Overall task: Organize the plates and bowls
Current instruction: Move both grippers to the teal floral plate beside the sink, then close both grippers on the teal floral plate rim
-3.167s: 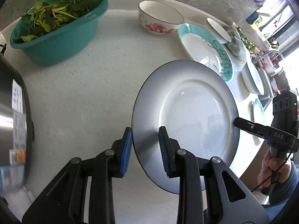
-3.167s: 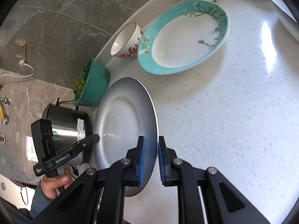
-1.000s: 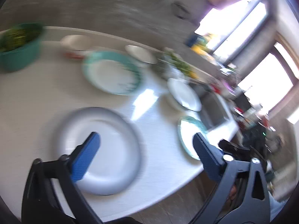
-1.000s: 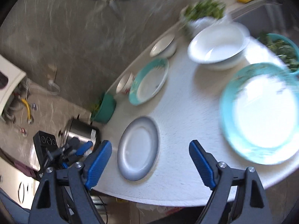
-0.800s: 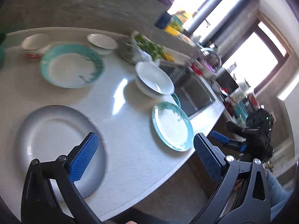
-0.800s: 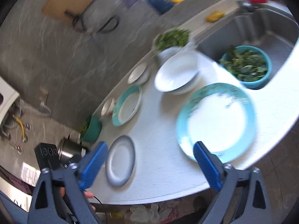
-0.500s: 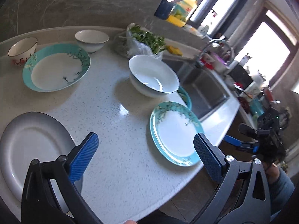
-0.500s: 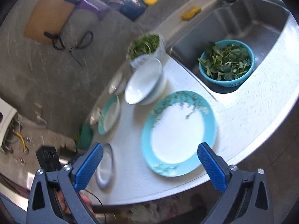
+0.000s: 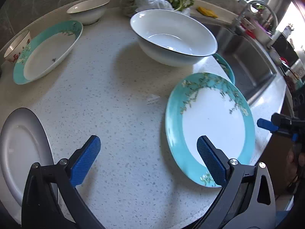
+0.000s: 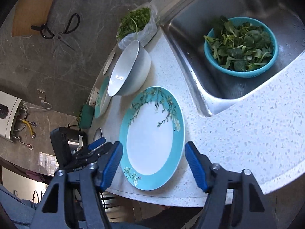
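Observation:
A teal plate with a flowered rim [image 9: 209, 129] [image 10: 152, 139] lies flat near the counter's front edge. My right gripper [image 10: 152, 147] comes at it from the edge. Its jaws are closing with the plate's near rim between them, and the pads stand clear of it. My left gripper [image 9: 146, 148] hangs open over the bare counter, its right finger above the plate's left rim. A grey plate [image 9: 21, 148] lies at the far left. A large white bowl [image 9: 171, 38] [image 10: 129, 72] stands behind the teal plate, with a second teal plate [image 9: 225, 66] peeking out under it.
Further back lie a teal deep plate [image 9: 47, 51], a small white bowl [image 9: 87, 9] and a flowered bowl [image 9: 17, 45]. A bag of greens [image 10: 137, 22] stands by the sink [image 10: 190, 28], which holds a teal colander of leaves [image 10: 240, 45]. The counter edge [image 10: 247, 181] curves close by.
Both grippers let go of the grey plate, opened wide and swung right to the flowered teal plate. The right jaws are narrower than half a second ago.

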The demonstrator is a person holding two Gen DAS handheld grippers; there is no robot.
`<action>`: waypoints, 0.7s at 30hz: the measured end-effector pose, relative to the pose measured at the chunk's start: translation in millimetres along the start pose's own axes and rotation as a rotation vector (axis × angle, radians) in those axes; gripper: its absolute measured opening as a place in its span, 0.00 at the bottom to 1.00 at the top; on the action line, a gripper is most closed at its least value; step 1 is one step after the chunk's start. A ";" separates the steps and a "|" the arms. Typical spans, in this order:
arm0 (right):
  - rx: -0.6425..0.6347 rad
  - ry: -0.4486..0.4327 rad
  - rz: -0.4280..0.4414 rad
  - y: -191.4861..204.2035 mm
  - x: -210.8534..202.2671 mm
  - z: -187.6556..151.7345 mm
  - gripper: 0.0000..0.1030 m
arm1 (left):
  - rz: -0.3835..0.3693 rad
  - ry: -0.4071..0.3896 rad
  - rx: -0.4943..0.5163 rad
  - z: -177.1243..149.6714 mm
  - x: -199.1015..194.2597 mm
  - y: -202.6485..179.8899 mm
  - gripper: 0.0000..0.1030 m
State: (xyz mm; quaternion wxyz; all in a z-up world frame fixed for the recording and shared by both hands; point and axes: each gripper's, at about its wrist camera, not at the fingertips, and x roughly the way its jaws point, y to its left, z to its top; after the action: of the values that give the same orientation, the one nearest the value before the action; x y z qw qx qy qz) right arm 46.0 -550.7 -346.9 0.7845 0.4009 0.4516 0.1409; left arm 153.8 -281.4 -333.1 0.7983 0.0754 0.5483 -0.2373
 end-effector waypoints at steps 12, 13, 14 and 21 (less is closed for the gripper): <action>0.028 0.046 0.054 -24.3 10.6 15.9 0.61 | -0.009 0.061 0.020 13.6 25.7 -8.7 0.97; 0.026 0.050 0.058 -24.1 11.5 16.3 0.61 | -0.021 0.071 0.018 13.8 27.3 -6.8 0.94; 0.023 0.054 0.063 -24.0 13.0 16.9 0.59 | -0.027 0.079 0.017 14.1 28.9 -6.7 0.89; 0.009 0.081 0.080 -23.8 19.9 20.4 0.55 | -0.027 0.088 0.043 20.9 35.1 -10.3 0.72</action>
State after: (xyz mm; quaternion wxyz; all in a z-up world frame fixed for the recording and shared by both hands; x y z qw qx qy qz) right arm 70.4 -564.6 -371.3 0.7575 0.4164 0.4670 0.1862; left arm 176.6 -308.8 -355.5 0.7684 0.0956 0.5785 -0.2564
